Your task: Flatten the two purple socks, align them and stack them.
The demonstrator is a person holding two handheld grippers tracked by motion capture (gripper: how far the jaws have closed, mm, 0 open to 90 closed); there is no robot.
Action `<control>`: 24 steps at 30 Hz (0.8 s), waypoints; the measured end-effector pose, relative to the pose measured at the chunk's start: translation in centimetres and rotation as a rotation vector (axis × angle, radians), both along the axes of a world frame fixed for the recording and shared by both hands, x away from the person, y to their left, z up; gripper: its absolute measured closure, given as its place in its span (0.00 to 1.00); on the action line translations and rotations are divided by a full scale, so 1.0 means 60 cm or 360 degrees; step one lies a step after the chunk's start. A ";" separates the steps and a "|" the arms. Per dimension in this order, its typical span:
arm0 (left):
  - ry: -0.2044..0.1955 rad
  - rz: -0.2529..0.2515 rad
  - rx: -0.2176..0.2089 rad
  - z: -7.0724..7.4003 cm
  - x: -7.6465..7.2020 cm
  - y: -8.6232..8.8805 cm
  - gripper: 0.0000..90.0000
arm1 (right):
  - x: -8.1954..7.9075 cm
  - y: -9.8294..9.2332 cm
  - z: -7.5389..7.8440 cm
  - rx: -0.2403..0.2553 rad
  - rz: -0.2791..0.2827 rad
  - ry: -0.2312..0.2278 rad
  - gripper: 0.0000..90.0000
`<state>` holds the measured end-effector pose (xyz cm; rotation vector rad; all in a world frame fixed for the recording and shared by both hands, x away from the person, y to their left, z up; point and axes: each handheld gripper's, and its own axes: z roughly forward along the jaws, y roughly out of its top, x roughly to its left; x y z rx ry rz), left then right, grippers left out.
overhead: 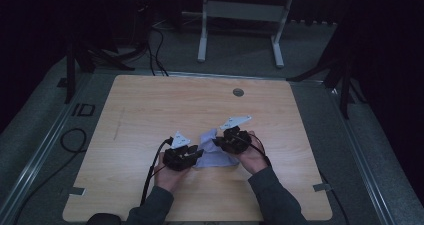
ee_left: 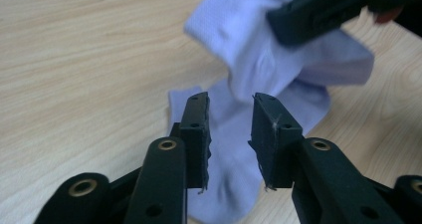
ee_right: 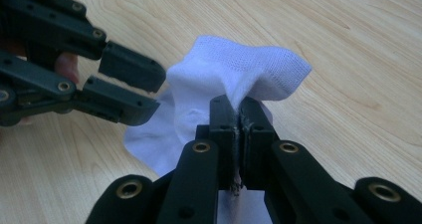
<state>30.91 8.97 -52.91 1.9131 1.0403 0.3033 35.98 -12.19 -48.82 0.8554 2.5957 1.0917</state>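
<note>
Wooden bench (overhead: 150, 110), dark room. Right gripper (ee_right: 238, 115) jaws pinching pale sock (ee_right: 239, 72). Left gripper (ee_left: 230, 129) jaws parted, gripping nothing, sock (ee_left: 278, 64) lying beyond.

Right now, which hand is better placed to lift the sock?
Right, probably. The right tongs are shut on the sock; the left tongs stand open above it, gripping nothing.
</note>
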 end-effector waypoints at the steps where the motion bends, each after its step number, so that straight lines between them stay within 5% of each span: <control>1: 0.0008 -0.0009 -0.0011 0.001 0.003 -0.002 0.74 | 0.000 0.001 0.000 0.0000 0.0000 0.0000 0.96; 6: 0.0071 -0.0053 -0.0019 -0.001 0.020 -0.014 0.72 | 0.000 0.004 -0.003 -0.0002 0.0007 0.0004 0.96; 10: 0.0092 -0.0061 -0.0035 -0.002 0.025 -0.017 0.95 | -0.001 0.005 -0.004 -0.0013 0.0016 0.0010 0.96; 15: 0.0075 -0.0070 -0.0017 0.001 0.023 -0.017 0.99 | 0.002 0.002 -0.008 -0.0021 0.0023 0.0028 0.92; 24: 0.0034 -0.0045 -0.0001 0.011 0.022 -0.014 0.99 | -0.005 -0.028 0.007 0.0089 -0.0018 0.0003 0.66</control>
